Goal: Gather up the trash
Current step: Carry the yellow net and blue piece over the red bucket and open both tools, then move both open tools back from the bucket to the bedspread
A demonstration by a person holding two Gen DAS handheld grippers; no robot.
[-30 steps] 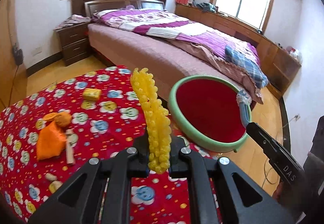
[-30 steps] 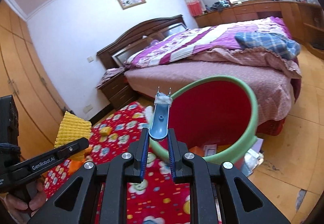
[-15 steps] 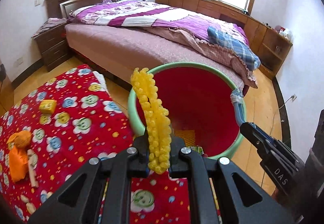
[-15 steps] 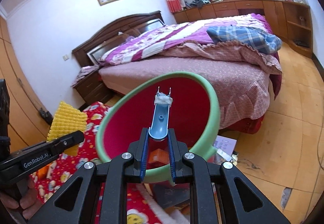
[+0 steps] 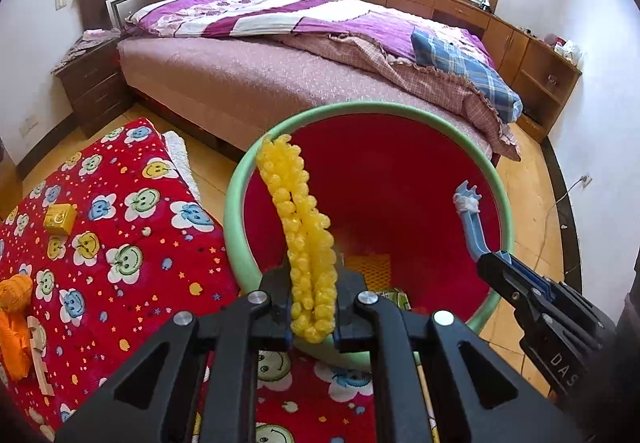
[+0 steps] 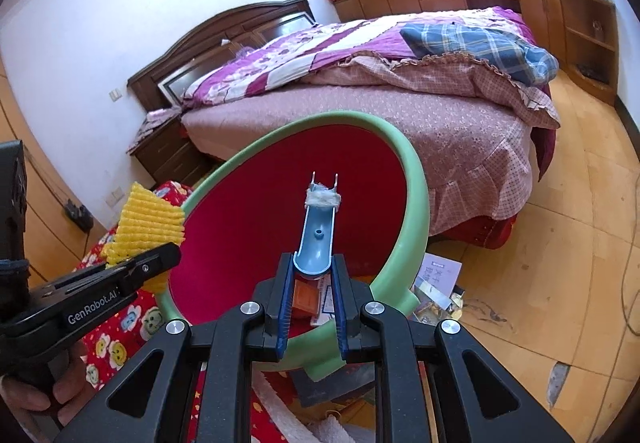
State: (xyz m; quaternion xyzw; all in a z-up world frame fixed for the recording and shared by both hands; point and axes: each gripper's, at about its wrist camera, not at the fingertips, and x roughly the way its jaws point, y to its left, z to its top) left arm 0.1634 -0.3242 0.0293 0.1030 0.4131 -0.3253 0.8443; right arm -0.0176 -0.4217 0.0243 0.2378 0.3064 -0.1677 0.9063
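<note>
While both grippers hang over the mouth of the red bin with the green rim (image 5: 505,199), neither piece has been dropped yet. The left gripper (image 5: 313,317) is narrow, its pads clamped on a yellow foam net (image 5: 298,217) that stands up over the bin's near-left rim. The right gripper (image 6: 310,301) is likewise narrow, pinching a blue plastic scoop-like piece (image 6: 318,233) with white fluff at its tip, over the opening. Some trash, orange and printed packets, already lies at the bin's bottom. Left on the red smiley-patterned cloth (image 5: 132,227) are an orange bag (image 5: 14,327), a wooden stick beside it and a small yellow box (image 5: 59,218); papers (image 6: 438,277) lie on the floor right of the bin.
</note>
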